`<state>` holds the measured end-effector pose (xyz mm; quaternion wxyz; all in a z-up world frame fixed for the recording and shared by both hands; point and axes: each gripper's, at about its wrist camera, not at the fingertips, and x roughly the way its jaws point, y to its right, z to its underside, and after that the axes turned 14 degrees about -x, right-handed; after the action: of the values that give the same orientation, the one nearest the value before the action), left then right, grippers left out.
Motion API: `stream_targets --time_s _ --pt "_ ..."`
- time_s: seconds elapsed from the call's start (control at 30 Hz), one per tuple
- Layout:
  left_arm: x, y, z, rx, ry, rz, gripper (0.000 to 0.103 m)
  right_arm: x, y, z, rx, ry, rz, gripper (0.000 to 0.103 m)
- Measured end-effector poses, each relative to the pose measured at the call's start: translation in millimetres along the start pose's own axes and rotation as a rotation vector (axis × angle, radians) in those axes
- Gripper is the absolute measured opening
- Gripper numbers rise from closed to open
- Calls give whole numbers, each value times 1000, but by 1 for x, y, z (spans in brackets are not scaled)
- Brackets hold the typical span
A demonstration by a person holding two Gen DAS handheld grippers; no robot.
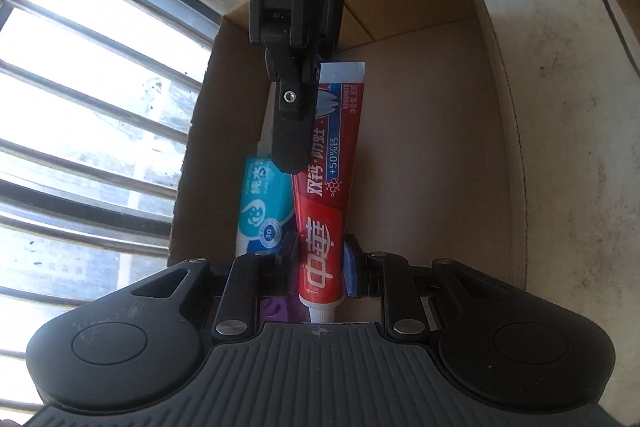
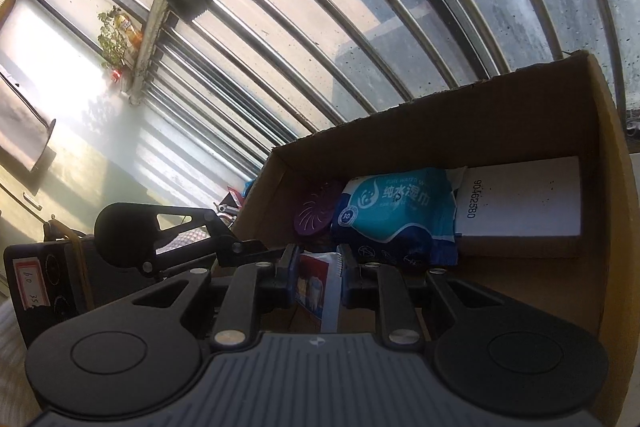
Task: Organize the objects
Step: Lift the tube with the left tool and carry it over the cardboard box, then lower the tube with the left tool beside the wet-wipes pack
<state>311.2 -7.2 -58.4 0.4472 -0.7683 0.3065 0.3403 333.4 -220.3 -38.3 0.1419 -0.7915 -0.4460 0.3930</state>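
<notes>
The left gripper [image 1: 320, 267] is clamping the cap end of the red toothpaste tube [image 1: 332, 179]; the right gripper [image 2: 318, 275] is pinching its crimped tail, both over the cardboard box [image 2: 608, 187]. Uneven release could be dropping it crooked onto the wet-wipes pack [image 2: 396, 207] beside the purple disc [image 2: 314, 213].

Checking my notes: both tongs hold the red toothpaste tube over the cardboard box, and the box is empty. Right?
Not empty. The right wrist view shows a wipes pack and a purple disc in the box. Both tongs do hold the tube.
</notes>
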Motion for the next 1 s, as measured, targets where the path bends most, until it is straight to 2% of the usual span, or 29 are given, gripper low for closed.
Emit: stream_targets --time_s 0.1,0.17,0.3,0.37,0.43,0.5,0.57,0.67,0.77,0.9,1.0 --pt "10 -9 -3 -36 -90 67 21 15 13 -1 83 -41 -14 22" --pt "17 -10 -7 -38 -143 93 21 22 15 -2 124 -69 11 23" --pt "29 -10 -11 -25 -222 119 21 31 3 -7 72 -147 85 26" --pt "36 -8 -12 -25 -279 125 21 36 -2 -11 53 -187 149 31" --pt "43 -3 -11 -4 -350 122 22 39 -3 -14 39 -195 172 47" --pt "49 2 -7 12 -390 107 22 42 -5 -16 12 -197 184 53" --pt "50 5 -7 4 -375 105 23 47 -9 -17 -21 -219 205 53" --pt "53 6 -5 -25 -402 69 25 51 -20 -17 -101 -243 234 52" --pt "47 5 -5 -90 -405 55 27 53 -27 -15 -178 -253 255 50" --pt "29 11 -2 -75 -351 -2 34 56 -27 -15 -204 -255 267 50" --pt "11 8 0 -116 -307 53 31 56 -26 -16 -208 -252 264 50"
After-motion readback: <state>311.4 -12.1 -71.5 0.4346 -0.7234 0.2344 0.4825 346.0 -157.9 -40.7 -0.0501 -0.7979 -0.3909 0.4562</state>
